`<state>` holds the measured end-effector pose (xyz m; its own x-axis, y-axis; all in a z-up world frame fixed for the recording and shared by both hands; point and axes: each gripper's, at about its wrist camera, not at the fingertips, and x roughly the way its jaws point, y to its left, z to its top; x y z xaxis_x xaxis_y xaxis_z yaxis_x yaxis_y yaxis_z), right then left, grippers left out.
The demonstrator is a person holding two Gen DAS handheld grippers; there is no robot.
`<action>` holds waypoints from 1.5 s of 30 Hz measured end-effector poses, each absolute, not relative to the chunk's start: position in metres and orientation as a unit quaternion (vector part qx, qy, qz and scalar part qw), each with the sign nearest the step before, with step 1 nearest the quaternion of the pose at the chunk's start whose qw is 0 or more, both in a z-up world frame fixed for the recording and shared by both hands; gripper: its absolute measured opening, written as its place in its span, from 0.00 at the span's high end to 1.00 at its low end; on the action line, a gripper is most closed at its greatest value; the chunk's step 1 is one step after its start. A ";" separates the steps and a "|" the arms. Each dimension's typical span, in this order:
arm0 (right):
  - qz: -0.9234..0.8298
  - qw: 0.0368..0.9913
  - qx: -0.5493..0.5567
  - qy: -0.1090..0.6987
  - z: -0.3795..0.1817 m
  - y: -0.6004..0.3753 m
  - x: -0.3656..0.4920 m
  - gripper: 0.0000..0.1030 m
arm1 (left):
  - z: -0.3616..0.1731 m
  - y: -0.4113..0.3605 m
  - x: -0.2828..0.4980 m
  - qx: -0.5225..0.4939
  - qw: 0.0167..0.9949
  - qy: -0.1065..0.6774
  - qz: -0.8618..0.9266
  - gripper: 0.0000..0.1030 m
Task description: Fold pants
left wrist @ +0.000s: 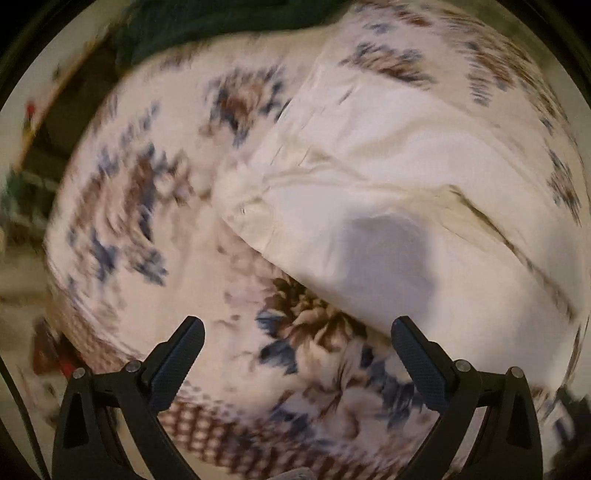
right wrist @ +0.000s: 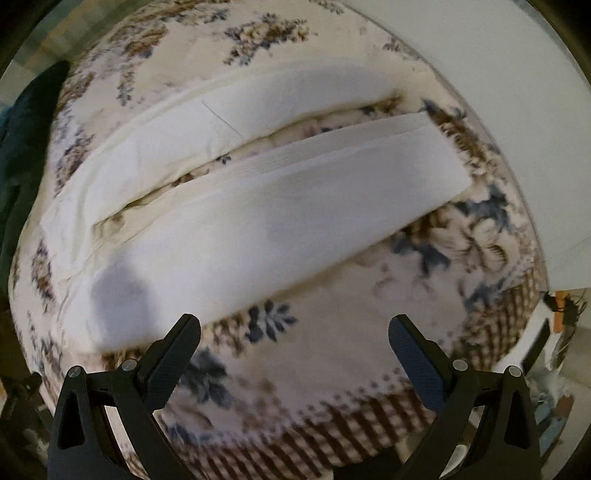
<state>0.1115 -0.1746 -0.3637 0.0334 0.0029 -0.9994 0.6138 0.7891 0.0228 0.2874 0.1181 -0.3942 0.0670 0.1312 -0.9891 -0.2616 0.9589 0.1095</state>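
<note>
White pants [right wrist: 258,206] lie spread flat on a floral blanket [right wrist: 332,332], both legs apart with a gap between them. In the left wrist view the waist end of the pants [left wrist: 388,192] fills the upper right, and the view is motion-blurred. My left gripper [left wrist: 297,328] is open and empty, hovering over the blanket just short of the waist edge. My right gripper [right wrist: 293,326] is open and empty, above the blanket just below the nearer leg.
The floral blanket [left wrist: 147,221] covers a bed with a brown checked border [right wrist: 369,424]. A dark green cloth [left wrist: 207,22] lies at the far edge, also showing in the right wrist view [right wrist: 22,140]. A white wall [right wrist: 517,110] stands at right, clutter [right wrist: 554,332] beyond the bed.
</note>
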 end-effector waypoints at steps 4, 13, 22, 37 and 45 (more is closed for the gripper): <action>-0.232 0.654 0.266 0.669 -0.425 -0.177 0.128 0.00 | -0.459 0.158 0.302 -0.146 0.685 0.694 0.163 0.00; -0.230 0.545 0.523 0.614 -0.557 -0.210 0.088 0.00 | -0.564 0.236 0.284 -0.440 0.595 0.643 0.199 0.12; -0.275 0.552 0.561 0.553 -0.589 -0.206 0.085 0.36 | -0.563 0.231 0.289 -0.428 0.643 0.604 0.197 0.73; -0.193 0.559 0.477 0.650 -0.536 -0.181 0.118 0.15 | -0.457 0.161 0.259 -0.129 0.700 0.684 0.160 0.51; -0.019 0.706 0.185 0.683 -0.454 -0.109 0.292 0.05 | -0.416 0.027 0.397 0.077 0.773 0.629 -0.025 0.12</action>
